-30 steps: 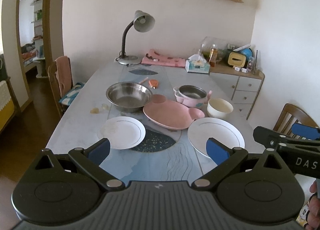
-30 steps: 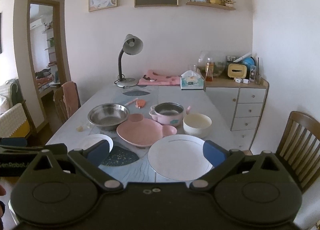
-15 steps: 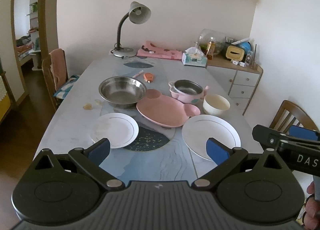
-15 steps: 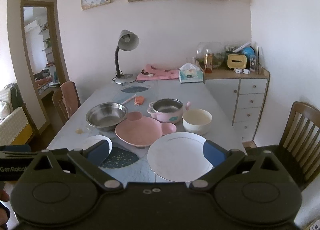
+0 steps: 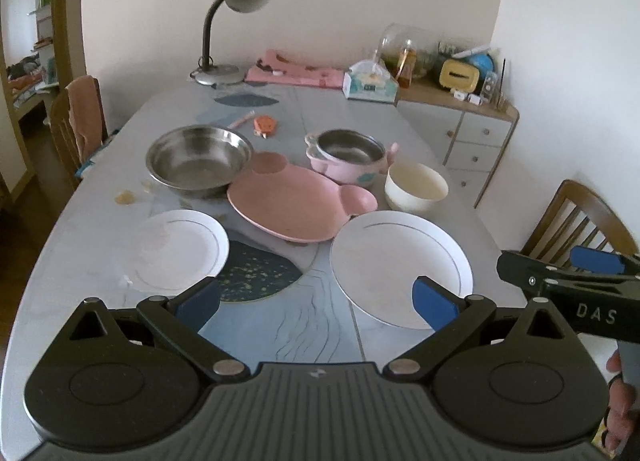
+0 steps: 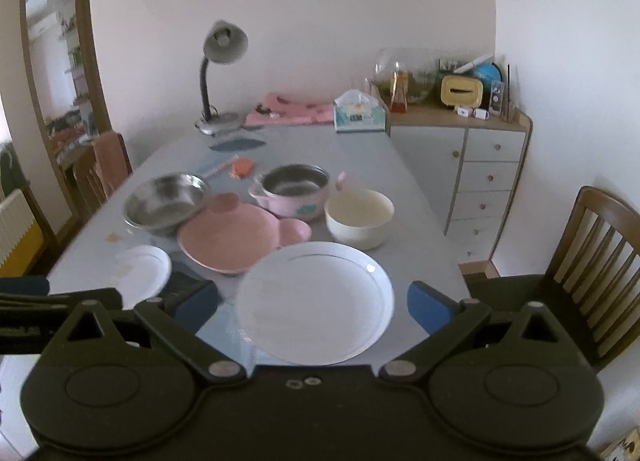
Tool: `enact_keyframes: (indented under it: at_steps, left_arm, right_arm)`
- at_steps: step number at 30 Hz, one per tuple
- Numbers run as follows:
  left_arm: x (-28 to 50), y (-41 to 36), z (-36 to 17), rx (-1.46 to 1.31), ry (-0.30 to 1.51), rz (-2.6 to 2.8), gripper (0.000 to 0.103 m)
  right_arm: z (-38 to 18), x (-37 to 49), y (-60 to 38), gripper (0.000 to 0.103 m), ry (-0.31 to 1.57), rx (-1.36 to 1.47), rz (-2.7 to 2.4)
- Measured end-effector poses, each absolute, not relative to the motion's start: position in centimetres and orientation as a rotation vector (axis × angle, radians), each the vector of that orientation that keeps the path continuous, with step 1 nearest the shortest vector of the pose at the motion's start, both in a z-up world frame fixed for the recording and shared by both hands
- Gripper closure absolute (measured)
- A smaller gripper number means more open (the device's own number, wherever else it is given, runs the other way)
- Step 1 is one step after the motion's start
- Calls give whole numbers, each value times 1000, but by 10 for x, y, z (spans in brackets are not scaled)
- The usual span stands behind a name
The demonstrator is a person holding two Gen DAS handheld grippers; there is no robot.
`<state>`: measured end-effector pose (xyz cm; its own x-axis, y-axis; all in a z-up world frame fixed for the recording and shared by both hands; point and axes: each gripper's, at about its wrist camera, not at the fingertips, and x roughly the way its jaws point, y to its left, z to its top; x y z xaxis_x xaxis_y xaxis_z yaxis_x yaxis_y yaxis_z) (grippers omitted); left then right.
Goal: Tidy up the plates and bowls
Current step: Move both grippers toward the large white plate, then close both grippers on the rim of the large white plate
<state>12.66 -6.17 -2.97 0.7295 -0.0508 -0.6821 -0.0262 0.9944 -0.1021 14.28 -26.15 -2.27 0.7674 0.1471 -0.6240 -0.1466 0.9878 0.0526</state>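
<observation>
Both hand-held grippers hover above the near edge of the tabletop (image 5: 100, 221), spread wide and holding nothing: the left hand-held gripper (image 5: 316, 303) and the right hand-held gripper (image 6: 313, 308).

Taking the pink plate (image 5: 294, 205) as landmark: the steel bowl (image 5: 199, 159) touches it on the far left, the pink pot (image 5: 346, 157) sits just behind it, the cream bowl (image 5: 416, 187) just to its right. The small plate (image 5: 180, 247) lies near-left of it, the large plate (image 5: 400, 267) near-right, its rim close to the pink plate's lobe.

The risks, as I judge them: the large plate lies flat with a thin rim, so a finger may skid over it rather than get under, and pushing it could knock the cream bowl or the pink plate. The two grippers are close together and could collide if both reach inward.

Readable writing: "DAS" on the right gripper's side, seen from the left wrist; nothing else is legible.
</observation>
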Motion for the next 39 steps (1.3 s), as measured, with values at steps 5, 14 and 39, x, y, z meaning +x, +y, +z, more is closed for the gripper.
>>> enact_keyframes:
  at_steps: [5,14,39]
  left_arm:
    - [163,-77,-51,-108,798,6,0]
    - [230,-91,-90,-119,903,43,1]
    - [303,-99,-152,-258,1150,36,78]
  right_arm:
    - [-52,188,-283,2,745,-40,172]
    - [-95,267,-314,10,872,-49,212]
    - [-152,333,-338,90,1122,95,319]
